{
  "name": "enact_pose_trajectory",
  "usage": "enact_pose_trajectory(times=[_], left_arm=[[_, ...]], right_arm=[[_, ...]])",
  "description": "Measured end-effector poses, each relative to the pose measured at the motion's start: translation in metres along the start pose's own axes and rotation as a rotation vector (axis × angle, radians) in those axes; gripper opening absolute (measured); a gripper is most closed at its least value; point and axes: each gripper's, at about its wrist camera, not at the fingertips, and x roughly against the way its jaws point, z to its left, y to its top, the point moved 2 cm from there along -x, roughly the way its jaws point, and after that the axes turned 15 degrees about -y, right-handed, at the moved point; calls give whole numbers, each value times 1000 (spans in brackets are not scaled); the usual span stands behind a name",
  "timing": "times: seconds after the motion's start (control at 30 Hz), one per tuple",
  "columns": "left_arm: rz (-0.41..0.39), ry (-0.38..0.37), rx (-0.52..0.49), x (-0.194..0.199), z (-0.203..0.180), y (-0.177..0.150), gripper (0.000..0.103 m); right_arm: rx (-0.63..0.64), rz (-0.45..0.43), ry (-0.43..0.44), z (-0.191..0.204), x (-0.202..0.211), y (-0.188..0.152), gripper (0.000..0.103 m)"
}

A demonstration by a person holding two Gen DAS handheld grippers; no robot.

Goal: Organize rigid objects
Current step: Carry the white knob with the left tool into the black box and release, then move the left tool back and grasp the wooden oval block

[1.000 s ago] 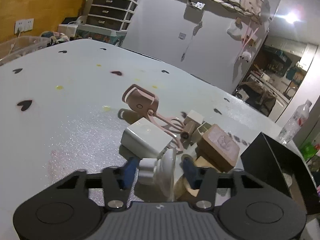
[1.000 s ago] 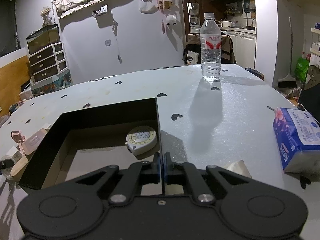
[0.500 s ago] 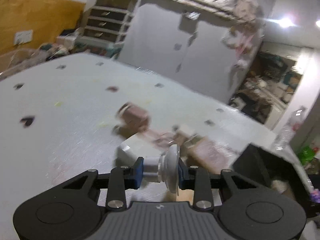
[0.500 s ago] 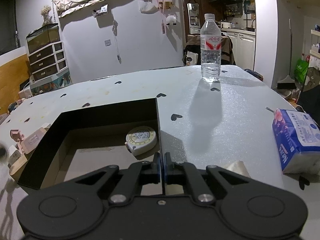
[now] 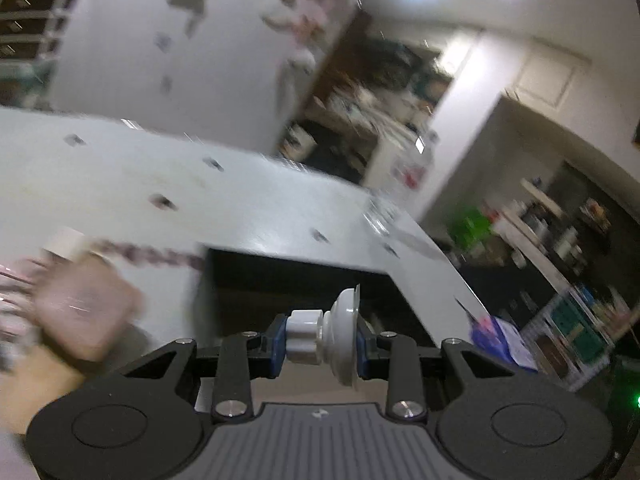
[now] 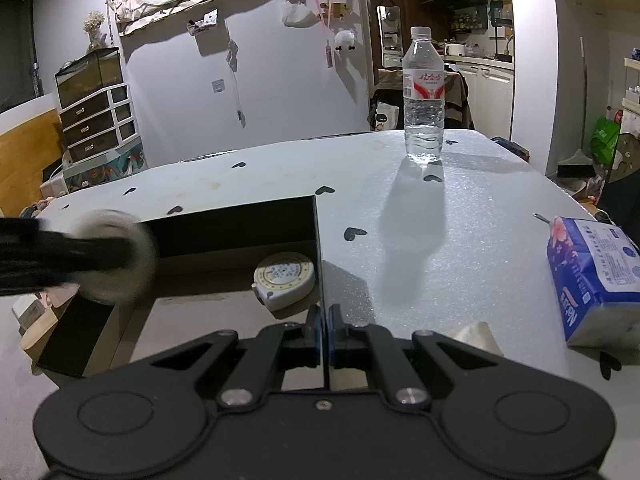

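Note:
My left gripper [image 5: 320, 346] is shut on a white suction cup with a knob [image 5: 332, 340] and holds it in the air at the left edge of the black box [image 5: 280, 280]. In the right wrist view the cup [image 6: 116, 256] and the left gripper show blurred over the box's left side. My right gripper [image 6: 323, 326] is shut on the box's thin right wall [image 6: 318, 248]. A white tape measure [image 6: 285, 278] lies inside the box. A blurred pink block [image 5: 80, 312] and other small items lie left of the box.
A water bottle [image 6: 423, 96] stands at the table's far side. A blue tissue pack [image 6: 596, 276] lies at the right edge, also in the left wrist view [image 5: 500, 340]. A wooden piece [image 6: 38, 328] lies left of the box.
My left gripper closed on the suction cup, lifted it off the table and swung right toward the black box. The right gripper has not moved.

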Motion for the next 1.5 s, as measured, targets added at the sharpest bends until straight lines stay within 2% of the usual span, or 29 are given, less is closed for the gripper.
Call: enact_pose_trajectory(times=[0.1,0.23,0.4,0.53,0.57,0.63,0.7,0.9,1.5], left_arm=[[81,-50,33,-34,-5,-3,34],[145,-68,106,-70,-4,-8,34],[185,-27,148,-92,3,-14,34],[206,-27,187,-105,5,-16,36],[206,-33,193,-104,4,-15,40],[204,-22,194,-104,3,-15,66],[194,-15,193,-99,3,-14,74],[185,4,188,-90,5,-14,79],[138,26,39,-64,-13,-7,89]], right_arm=[[-1,2,6,-1,0,0,4],[-5,6,11,-2,-1,1,4],[-4,7,19,-3,-2,1,4],[-5,8,21,-3,-2,1,4],[-6,8,21,-3,-2,0,4],[-7,8,21,-3,-2,0,4],[-8,8,22,-3,-2,0,4],[-7,8,20,-3,-2,0,4],[-4,9,18,-3,-2,0,4]])
